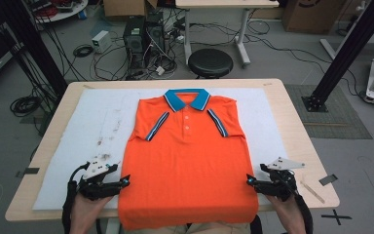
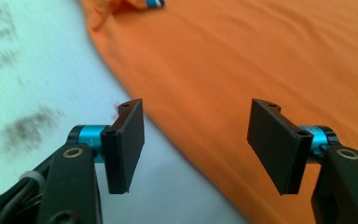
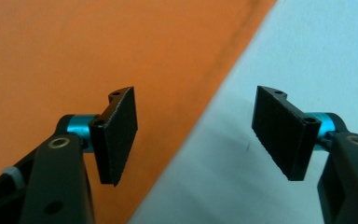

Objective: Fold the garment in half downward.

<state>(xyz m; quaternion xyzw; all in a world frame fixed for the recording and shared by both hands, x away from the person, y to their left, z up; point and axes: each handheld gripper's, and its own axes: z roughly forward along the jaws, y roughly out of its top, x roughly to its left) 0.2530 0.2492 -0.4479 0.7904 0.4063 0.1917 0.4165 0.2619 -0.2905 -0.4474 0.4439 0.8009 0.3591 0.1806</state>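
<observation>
Lying between both tongs [image 1: 124, 181] [image 1: 250, 181]: orange shirt [image 1: 187, 161].

I see the orange polo shirt [image 1: 187, 165] lying flat and face up on the white pad, its blue collar at the far end, striped shoulder trim showing, short sleeves folded in, and its hem hanging over the table's near edge.

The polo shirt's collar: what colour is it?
Blue, against the orange shirt; the collar shows best in the high view.
</observation>
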